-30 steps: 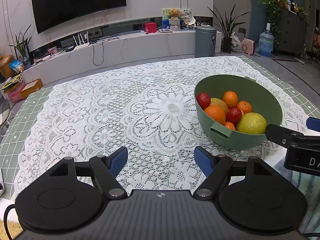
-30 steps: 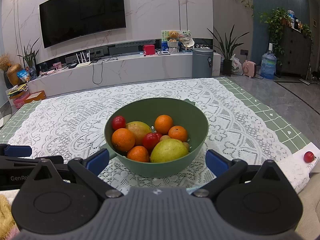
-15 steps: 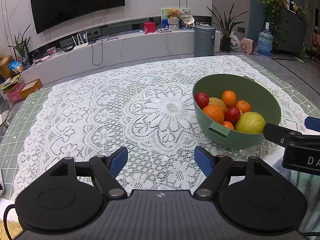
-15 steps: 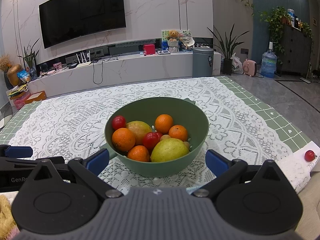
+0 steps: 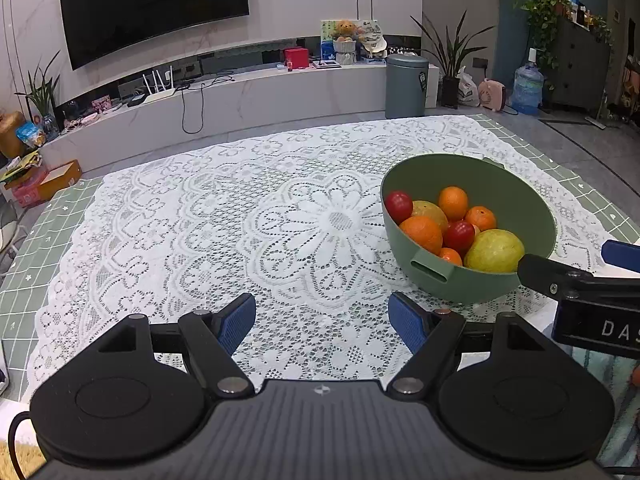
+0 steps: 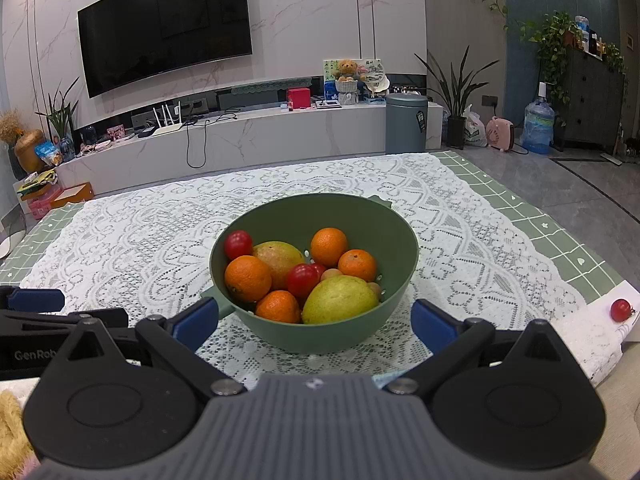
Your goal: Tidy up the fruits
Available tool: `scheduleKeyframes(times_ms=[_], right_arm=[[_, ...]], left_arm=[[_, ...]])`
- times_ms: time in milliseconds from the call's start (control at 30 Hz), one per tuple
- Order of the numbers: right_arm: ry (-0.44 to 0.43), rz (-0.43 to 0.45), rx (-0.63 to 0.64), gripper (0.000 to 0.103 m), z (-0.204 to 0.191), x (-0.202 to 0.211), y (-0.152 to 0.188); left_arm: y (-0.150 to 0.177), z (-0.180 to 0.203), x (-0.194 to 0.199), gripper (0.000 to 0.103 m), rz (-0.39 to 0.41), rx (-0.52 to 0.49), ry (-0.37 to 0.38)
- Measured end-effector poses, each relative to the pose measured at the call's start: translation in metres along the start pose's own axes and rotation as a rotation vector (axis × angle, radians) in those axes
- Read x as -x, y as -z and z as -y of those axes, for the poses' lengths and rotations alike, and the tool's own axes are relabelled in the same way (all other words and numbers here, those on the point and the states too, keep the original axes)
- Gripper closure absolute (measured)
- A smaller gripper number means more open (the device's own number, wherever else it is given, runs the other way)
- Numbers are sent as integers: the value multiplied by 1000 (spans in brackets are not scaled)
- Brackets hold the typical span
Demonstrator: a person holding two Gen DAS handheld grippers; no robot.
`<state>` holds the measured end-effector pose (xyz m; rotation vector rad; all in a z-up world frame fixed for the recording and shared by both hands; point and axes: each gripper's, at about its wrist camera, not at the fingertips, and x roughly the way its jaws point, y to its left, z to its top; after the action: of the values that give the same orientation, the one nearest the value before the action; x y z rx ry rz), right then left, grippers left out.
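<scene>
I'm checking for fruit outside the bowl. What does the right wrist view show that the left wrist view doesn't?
Only the right wrist view shows a loose red tomato lying at the table's right edge, apart from the green bowl. Only the left wrist view shows the bowl's slotted handle and the wide lace tablecloth left of it. Both show the bowl full of fruit and both open hand-held grippers.

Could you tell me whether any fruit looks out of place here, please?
Yes: one small red fruit lies alone near the table's right edge, apart from the green bowl that holds the rest. Both grippers are open and empty.
</scene>
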<state>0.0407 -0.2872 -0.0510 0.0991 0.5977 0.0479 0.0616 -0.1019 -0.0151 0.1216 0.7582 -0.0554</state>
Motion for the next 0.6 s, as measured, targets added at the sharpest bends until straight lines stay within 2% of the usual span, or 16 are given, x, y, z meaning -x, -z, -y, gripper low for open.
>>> scheduleKeyframes(times_ms=[600], right_arm=[[-14,-4,-17,4,3,0,0]], left_arm=[[0,1,1,17,2,-16,-12]])
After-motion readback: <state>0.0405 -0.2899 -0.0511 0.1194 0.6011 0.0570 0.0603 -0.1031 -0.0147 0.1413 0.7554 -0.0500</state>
